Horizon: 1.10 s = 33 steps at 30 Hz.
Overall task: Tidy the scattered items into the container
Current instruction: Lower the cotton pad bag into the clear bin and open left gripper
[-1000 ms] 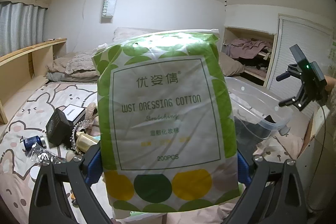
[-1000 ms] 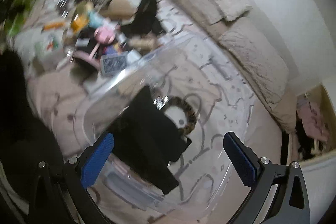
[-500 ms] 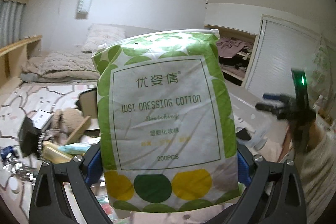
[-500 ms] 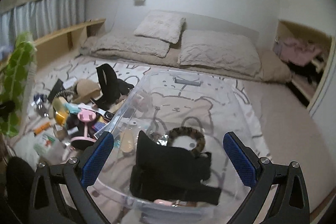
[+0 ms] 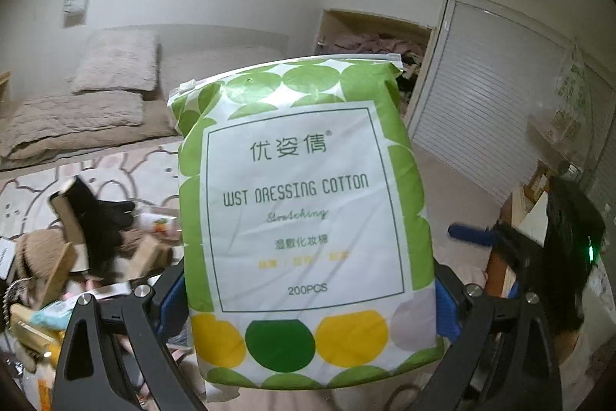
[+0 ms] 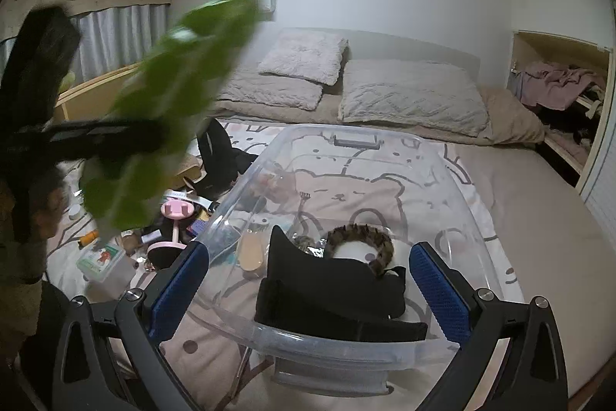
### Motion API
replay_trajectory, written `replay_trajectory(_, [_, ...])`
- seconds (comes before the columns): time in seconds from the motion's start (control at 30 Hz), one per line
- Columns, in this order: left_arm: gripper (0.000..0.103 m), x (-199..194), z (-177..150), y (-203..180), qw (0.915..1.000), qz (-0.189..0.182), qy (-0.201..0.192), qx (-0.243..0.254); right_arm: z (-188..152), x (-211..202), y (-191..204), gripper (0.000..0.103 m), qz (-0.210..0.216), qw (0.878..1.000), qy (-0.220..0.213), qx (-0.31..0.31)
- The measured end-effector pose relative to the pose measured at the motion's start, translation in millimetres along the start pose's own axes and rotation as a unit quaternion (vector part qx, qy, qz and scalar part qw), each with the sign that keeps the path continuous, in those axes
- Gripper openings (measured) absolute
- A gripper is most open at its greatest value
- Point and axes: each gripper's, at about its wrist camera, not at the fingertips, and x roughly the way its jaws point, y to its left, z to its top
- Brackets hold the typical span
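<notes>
The green-and-white cotton pad bag point(image 5: 304, 218) is clamped upright between the blue pads of the left hand-held gripper point(image 5: 308, 299) and is held in the air above the bed point(image 6: 539, 203). The right hand-held gripper point(image 6: 308, 280) is spread wide with nothing gripped, above the clear container point(image 6: 454, 187), in which a black pouch point(image 6: 331, 291) is seen.

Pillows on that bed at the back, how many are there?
2 pillows: a fluffy one on the left, lying on folded bedding, and a larger quilted one to its right, against the wall. More may be hidden behind the green cotton-pad pack.
</notes>
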Motion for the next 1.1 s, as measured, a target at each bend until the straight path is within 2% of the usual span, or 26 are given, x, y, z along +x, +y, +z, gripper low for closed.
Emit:
replay_trajectory(0.17, [0.098,37.8,15.0,-19.1,0.9994,-0.007,0.030,-0.014,-8.8,-4.4,-9.3,0.103,0.008,1.000,-0.012,-0.003])
replay_trajectory(0.33, [0.098,73.3,16.5,-32.9,0.9975,-0.003,0.068,-0.018,-13.6,-5.2,-19.9,0.103,0.015,1.000,-0.018,0.016])
replay_trajectory(0.73, [0.098,142.3,16.7,-57.8,0.9865,0.024,0.159,-0.031,-23.6,1.6,-27.3,0.103,0.011,1.000,-0.009,0.016])
replay_trajectory(0.93, [0.098,175.4,15.4,-55.3,0.9762,0.038,0.204,-0.062,-23.3,3.7,-23.5,0.103,0.002,1.000,-0.009,0.002])
replay_trajectory(1.1, [0.103,197.7,3.3,-49.5,0.9582,0.027,0.260,-0.116,-24.4,8.4,-27.4,0.103,-0.010,1.000,-0.004,-0.008])
